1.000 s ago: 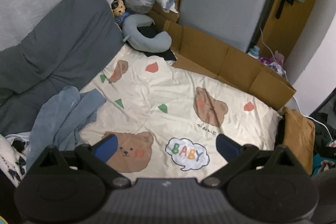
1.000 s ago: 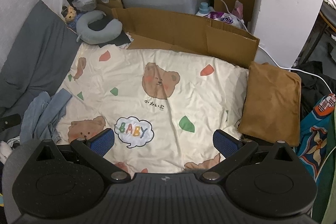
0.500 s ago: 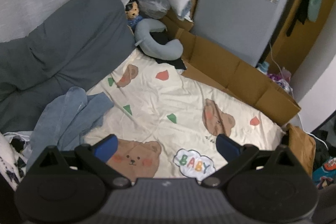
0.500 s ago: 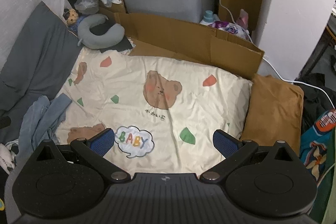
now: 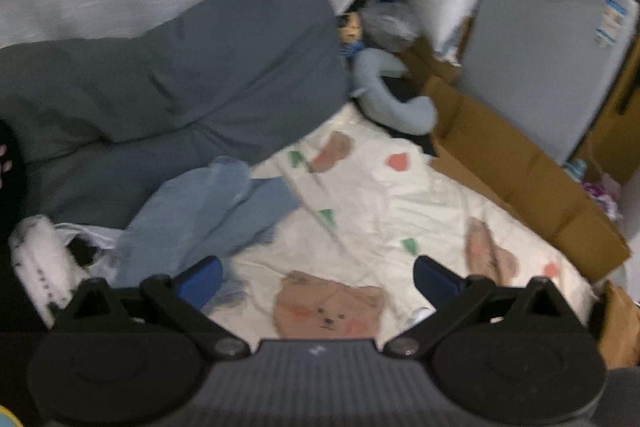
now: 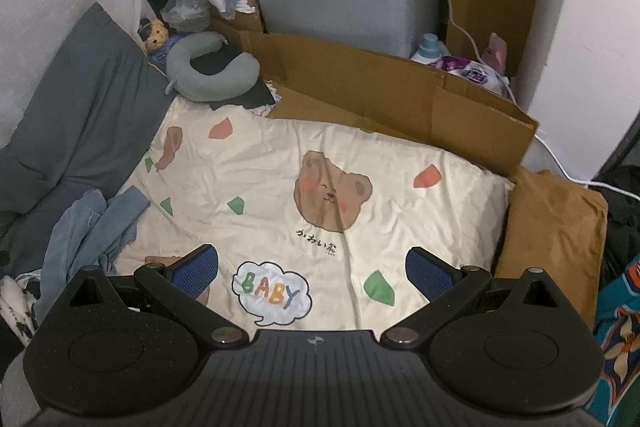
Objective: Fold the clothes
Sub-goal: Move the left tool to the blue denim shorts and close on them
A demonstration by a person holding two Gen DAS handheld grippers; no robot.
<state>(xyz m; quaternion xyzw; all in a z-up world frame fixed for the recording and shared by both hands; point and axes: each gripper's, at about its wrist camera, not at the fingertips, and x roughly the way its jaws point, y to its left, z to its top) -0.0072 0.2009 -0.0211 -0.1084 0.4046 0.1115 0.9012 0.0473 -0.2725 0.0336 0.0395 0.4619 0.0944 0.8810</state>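
on the bear-print blanket (image 6: pixel 304 155) your left gripper (image 5: pixel 316 277) has swung left toward the crumpled blue garment (image 5: pixel 200 211) at its edge; both it and right gripper (image 6: pixel 312 267) gape wide, holding nothing.

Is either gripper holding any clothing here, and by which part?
Nothing is held. The left gripper and right gripper are both open; the blue garment lies ungripped.

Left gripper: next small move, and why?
Probably ease the left gripper down and left onto the crumpled blue garment and close on an edge. Both grippers are open and empty; the right gripper hovers over the bear-print bedspread. The garment lies unfolded at the bedspread's left edge, beside the left fingertip.
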